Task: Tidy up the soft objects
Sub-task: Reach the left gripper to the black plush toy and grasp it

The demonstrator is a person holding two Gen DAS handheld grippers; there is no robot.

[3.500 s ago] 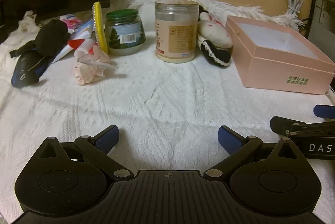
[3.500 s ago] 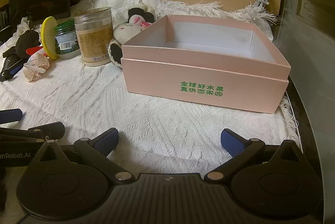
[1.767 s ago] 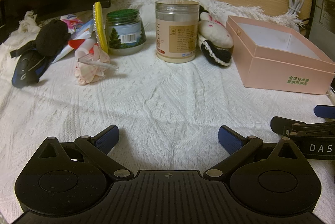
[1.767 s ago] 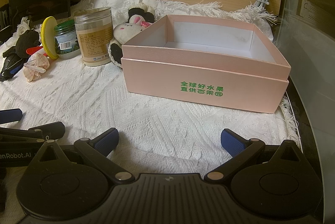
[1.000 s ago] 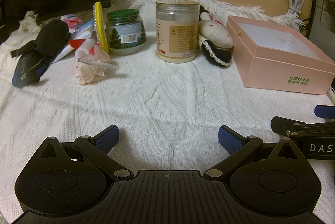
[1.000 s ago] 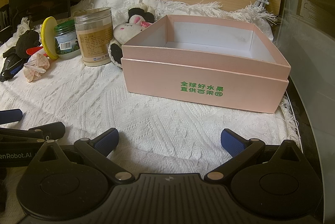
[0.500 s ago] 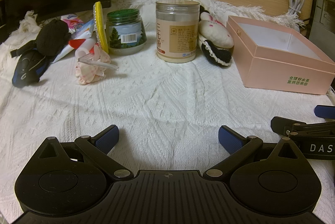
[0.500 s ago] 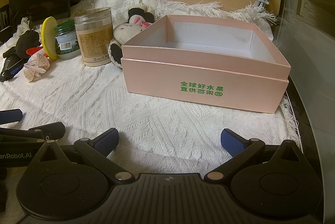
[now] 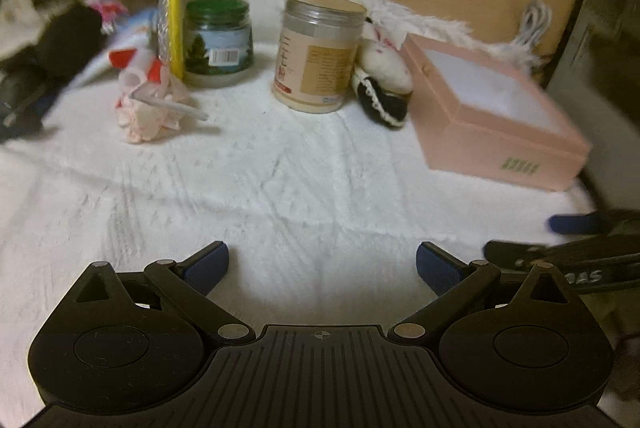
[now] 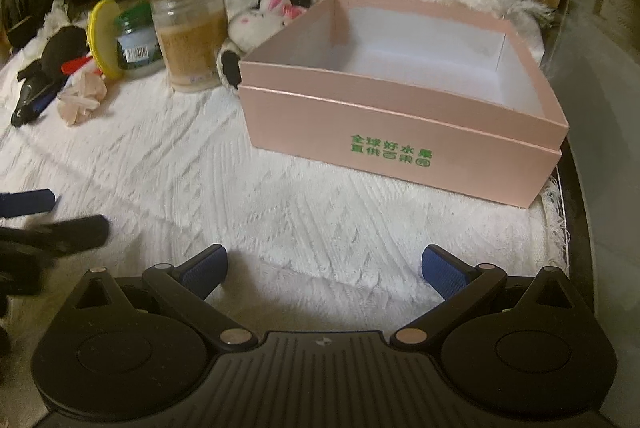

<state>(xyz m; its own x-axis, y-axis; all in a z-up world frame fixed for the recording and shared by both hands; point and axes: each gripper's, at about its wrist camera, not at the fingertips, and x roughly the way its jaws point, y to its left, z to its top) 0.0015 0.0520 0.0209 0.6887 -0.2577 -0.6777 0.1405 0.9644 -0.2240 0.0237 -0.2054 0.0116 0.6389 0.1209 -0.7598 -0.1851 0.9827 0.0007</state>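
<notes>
Both tools, left (image 9: pixel 322 264) & right (image 10: pixel 324 266), wide open, empty; plush toy (image 9: pixel 382 83) well ahead beside pink box (image 10: pixel 400 143).

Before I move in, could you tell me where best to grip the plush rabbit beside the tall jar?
Probably its white body, coming from above and in front: it is wedged between the tall jar and the pink box, so both sides are blocked.
</notes>
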